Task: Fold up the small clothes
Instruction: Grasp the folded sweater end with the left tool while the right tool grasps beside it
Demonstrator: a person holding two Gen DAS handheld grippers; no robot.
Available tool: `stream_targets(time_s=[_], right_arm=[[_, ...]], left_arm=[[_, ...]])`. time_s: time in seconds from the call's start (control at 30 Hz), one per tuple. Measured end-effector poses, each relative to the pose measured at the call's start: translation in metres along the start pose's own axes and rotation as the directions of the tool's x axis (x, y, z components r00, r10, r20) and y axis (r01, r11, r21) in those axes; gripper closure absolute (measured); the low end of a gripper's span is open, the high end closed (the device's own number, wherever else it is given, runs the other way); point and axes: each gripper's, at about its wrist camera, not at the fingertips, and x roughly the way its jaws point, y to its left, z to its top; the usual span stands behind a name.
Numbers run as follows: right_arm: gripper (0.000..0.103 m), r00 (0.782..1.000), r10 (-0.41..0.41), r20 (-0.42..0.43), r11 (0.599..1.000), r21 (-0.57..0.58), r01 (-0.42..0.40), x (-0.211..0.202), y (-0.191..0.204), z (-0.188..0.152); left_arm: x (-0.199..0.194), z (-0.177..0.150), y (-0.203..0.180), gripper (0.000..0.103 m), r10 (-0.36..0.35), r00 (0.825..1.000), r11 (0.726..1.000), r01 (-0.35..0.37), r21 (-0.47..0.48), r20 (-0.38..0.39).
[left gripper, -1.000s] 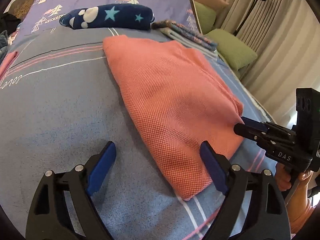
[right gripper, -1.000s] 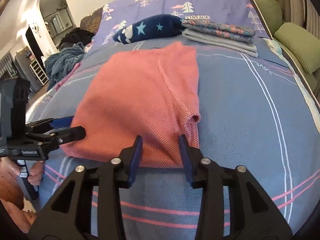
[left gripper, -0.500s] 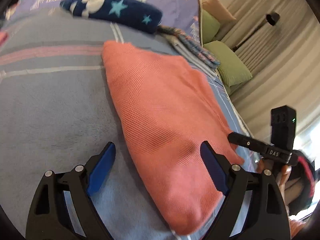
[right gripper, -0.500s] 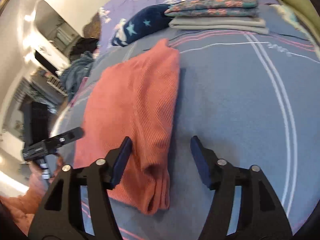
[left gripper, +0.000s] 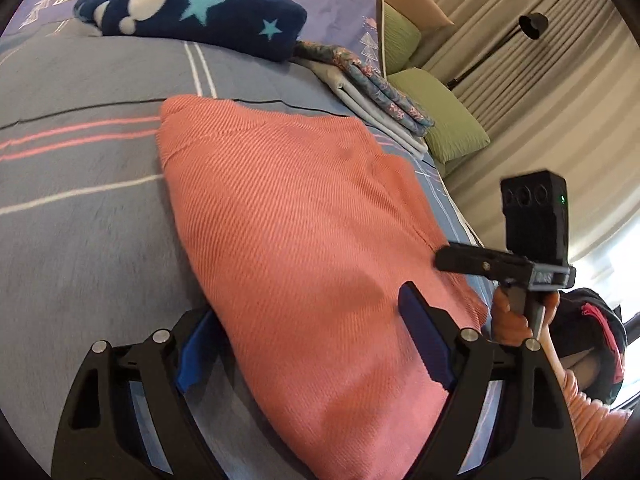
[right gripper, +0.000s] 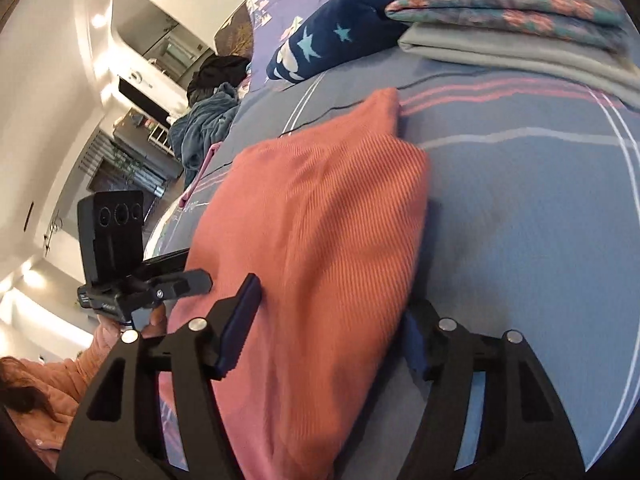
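Observation:
A folded coral-pink knit garment point(left gripper: 296, 240) lies on the blue striped bedspread point(left gripper: 80, 248); it also shows in the right wrist view point(right gripper: 320, 240). My left gripper point(left gripper: 308, 344) is open, its jaws straddling the garment's near left corner, one finger under the edge. My right gripper point(right gripper: 332, 328) is open and straddles the garment's near right corner. Each gripper shows in the other's view: the right one point(left gripper: 472, 262) and the left one point(right gripper: 176, 284).
A navy star-patterned blanket roll point(left gripper: 192, 16) and a stack of folded cloths point(left gripper: 376, 96) lie at the far end of the bed. Green pillows point(left gripper: 436, 120) and curtains stand to the right. A heap of dark clothes point(right gripper: 208, 120) sits off the left edge.
Both grippers have moved forward onto the garment's near edge. The right gripper, nearly closed a second ago, has opened wide. The garment's near corners now sit between the jaws.

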Motion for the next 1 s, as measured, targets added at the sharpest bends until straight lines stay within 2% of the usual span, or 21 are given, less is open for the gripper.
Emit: stream_targets(time_s=[0.2,0.27,0.33,0.4,0.47,0.5,0.57,0.63,0.73,0.87,1.0], right_arm=[[0.041,1.0,0.026,-0.004,0.999,-0.027,-0.026,0.018,-0.004,0.024],[0.045,1.0,0.021,0.002,0.999,-0.03,-0.021,0.02,-0.005,0.027],[0.055,1.0,0.008,0.012,0.999,-0.032,-0.007,0.018,-0.006,0.024],[0.065,0.999,-0.028,0.027,0.999,-0.037,0.029,0.016,-0.004,0.022],[0.073,0.997,-0.064,0.042,0.996,-0.051,0.067,0.013,0.004,0.018],[0.077,0.993,-0.102,0.059,0.991,-0.077,0.106,0.01,0.014,0.016],[0.079,0.978,-0.181,0.103,0.97,-0.145,0.195,0.003,0.036,0.013],[0.08,0.944,-0.285,0.164,0.924,-0.216,0.316,-0.008,0.066,0.006],[0.081,0.889,-0.372,0.266,0.859,-0.264,0.439,-0.03,0.104,-0.005],[0.082,0.834,-0.399,0.38,0.82,-0.259,0.51,-0.063,0.137,-0.021],[0.082,0.771,-0.407,0.489,0.79,-0.236,0.566,-0.096,0.161,-0.036]], left_arm=[[0.009,0.017,0.007,0.028,-0.016,1.0,1.0,0.016,0.003,-0.012],[0.011,0.023,0.009,0.033,-0.011,1.0,1.0,0.011,0.003,-0.014],[0.015,0.029,0.011,0.039,-0.004,1.0,1.0,0.004,-0.003,-0.013],[0.017,0.034,0.014,0.05,0.019,1.0,1.0,-0.019,-0.015,-0.008],[0.018,0.037,0.013,0.068,0.044,0.999,0.999,-0.044,-0.023,-0.003],[0.016,0.037,0.012,0.073,0.05,0.999,0.999,-0.05,-0.021,0.001],[0.009,0.035,0.0,0.076,0.093,0.995,0.995,-0.094,0.017,0.032],[0.0,0.033,-0.014,0.077,0.133,0.989,0.988,-0.138,0.07,0.07],[-0.021,0.031,-0.044,0.077,0.162,0.975,0.972,-0.184,0.147,0.152],[-0.051,0.031,-0.079,0.078,0.138,0.962,0.958,-0.191,0.215,0.236],[-0.074,0.031,-0.105,0.078,0.094,0.954,0.954,-0.168,0.248,0.284]])
